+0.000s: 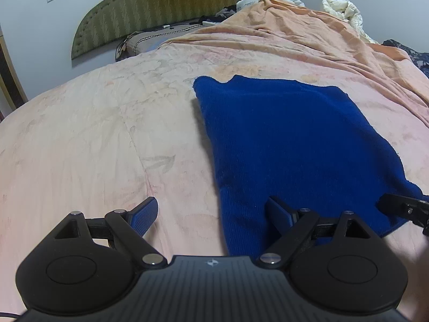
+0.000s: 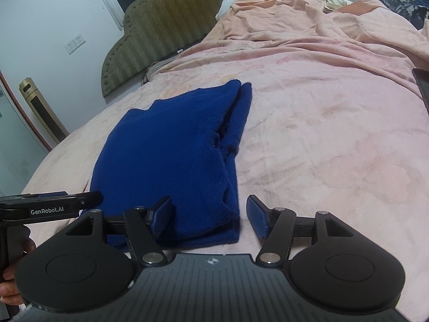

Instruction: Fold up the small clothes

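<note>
A folded blue garment is laid flat on the pink bedspread, near the bed's near edge and well apart from the green headboard. The left gripper is held low and level over the garment's near left corner, jaws spread wide and nothing clasped, one pad over the fabric and the other over bare bedspread. The right gripper is posed likewise at the near right corner, fingers parted astride the garment's edge.
</note>
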The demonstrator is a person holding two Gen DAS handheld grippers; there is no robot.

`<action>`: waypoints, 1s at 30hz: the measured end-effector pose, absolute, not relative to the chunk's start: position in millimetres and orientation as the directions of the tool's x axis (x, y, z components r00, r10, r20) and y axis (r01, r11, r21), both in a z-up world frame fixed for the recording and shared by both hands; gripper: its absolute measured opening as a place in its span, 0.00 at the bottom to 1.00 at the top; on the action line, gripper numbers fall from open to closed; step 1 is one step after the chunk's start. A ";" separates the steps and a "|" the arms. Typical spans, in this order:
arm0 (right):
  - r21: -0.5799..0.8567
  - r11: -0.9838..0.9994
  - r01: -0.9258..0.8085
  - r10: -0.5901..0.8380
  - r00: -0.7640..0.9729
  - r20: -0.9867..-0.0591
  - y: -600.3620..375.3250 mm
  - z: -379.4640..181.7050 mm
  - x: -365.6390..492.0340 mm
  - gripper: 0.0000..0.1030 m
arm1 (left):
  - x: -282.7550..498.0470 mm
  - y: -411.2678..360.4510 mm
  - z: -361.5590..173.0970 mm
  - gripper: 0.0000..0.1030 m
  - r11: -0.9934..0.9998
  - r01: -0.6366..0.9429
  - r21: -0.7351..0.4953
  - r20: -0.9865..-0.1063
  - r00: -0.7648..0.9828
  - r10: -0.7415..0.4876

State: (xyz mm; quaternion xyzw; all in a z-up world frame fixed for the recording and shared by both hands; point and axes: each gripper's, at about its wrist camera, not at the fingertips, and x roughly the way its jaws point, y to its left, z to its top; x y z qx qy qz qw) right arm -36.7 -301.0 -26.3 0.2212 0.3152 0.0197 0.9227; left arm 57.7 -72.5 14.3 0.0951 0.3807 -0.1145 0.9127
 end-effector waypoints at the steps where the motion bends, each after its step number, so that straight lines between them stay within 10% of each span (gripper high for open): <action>1: 0.422 0.901 0.098 0.178 0.804 -0.567 -300.5 -27.1 -37.5 0.67 | 56.6 -71.9 14.5 0.86 0.957 0.279 0.085 -0.716 0.685 -0.137; 30: 0.339 0.940 0.044 0.178 0.784 -0.594 -290.4 -18.1 -50.5 0.76 | 61.8 -50.6 23.8 0.86 0.967 0.253 -0.014 -0.693 0.695 -0.192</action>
